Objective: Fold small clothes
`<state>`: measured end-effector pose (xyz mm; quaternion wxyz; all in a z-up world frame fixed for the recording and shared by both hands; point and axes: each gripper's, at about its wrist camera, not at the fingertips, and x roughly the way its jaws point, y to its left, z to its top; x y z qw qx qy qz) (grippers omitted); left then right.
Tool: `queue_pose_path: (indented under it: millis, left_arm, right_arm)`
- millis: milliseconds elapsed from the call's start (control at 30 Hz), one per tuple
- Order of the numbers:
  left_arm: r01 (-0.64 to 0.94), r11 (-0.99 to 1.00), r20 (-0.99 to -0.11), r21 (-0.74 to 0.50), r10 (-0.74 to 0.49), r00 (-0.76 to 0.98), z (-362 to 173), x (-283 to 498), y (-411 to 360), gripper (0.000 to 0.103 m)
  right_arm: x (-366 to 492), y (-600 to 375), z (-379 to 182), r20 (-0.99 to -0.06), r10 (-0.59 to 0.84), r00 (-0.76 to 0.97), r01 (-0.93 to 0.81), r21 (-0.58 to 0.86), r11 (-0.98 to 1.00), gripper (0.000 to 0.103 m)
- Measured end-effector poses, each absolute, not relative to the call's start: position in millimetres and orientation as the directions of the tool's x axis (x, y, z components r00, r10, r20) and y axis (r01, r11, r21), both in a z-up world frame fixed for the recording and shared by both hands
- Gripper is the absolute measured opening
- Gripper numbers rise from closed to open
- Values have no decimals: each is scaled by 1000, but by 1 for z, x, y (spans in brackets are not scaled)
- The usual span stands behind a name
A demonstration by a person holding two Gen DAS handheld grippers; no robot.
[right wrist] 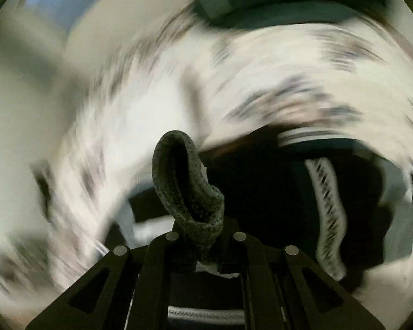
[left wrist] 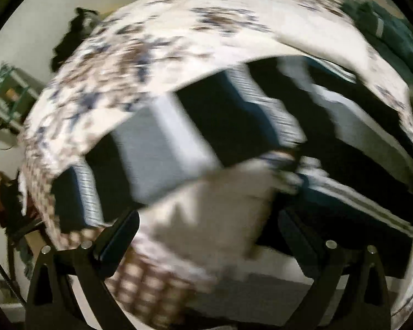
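Bed cover (left wrist: 179, 55), white with brown and blue floral print, spreads ahead of the tongs. Pale wall (left wrist: 35, 22) stands beyond, upper left. Cluttered shelving (left wrist: 11, 96) lies far left. Dark green bedding (left wrist: 393, 35) sits upper right.

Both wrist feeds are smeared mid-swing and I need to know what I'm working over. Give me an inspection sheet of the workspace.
Surface: floral bedspread, white with brown and blue print.
Job's things: dark garment with pale stripes, spread on it; grey speckled hem looped up.
Clutter: dark green bundle at the far edge.
Grippers: left gripper open over pale cloth; right gripper shut on the speckled hem.
Cables: thin black cord, left view.
Surroundings: shelf rack, dark clothing on wall.
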<state>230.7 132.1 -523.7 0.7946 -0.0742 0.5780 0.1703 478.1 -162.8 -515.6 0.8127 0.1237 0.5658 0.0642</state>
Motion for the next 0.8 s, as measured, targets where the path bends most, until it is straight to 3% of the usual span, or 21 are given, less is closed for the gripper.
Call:
queue_pose_path:
  millis: [100, 233, 333, 400, 467, 500, 700, 800]
  left_arm:
    - [-406, 908, -935, 106, 230, 270, -523, 217, 176, 103]
    - [-466, 877, -934, 115, 254, 249, -528, 201, 225, 103]
    - [-507, 856, -943, 103, 245, 223, -532, 190, 256, 103]
    - [-535, 841, -951, 83, 227, 209, -533, 181, 277, 103]
    - [-576, 817, -960, 25, 180, 213, -531, 167, 303, 103]
    - [-590, 807, -964, 4, 160, 213, -530, 162, 310, 103]
    - [-693, 692, -970, -205, -46, 241, -564, 134, 364, 103]
    - [-724, 666, -979, -176, -43, 198, -589, 135, 374, 101]
  right_arm:
    - [484, -54, -564, -944, 180, 275, -132, 148, 980, 8]
    - [470, 23, -585, -960, 116, 255, -248, 51, 967, 9]
    - [470, 20, -595, -982, 132, 137, -206, 103, 973, 17]
    - [465, -3, -579, -959, 267, 97, -119, 255, 959, 36]
    - [449, -38, -555, -921, 369, 124, -29, 368, 929, 67]
    - [441, -53, -545, -908, 395, 141, 4, 399, 917, 71]
    - [377, -126, -534, -936, 325, 135, 153, 344, 927, 72]
    - [356, -145, -553, -952, 296, 82, 220, 307, 926, 72]
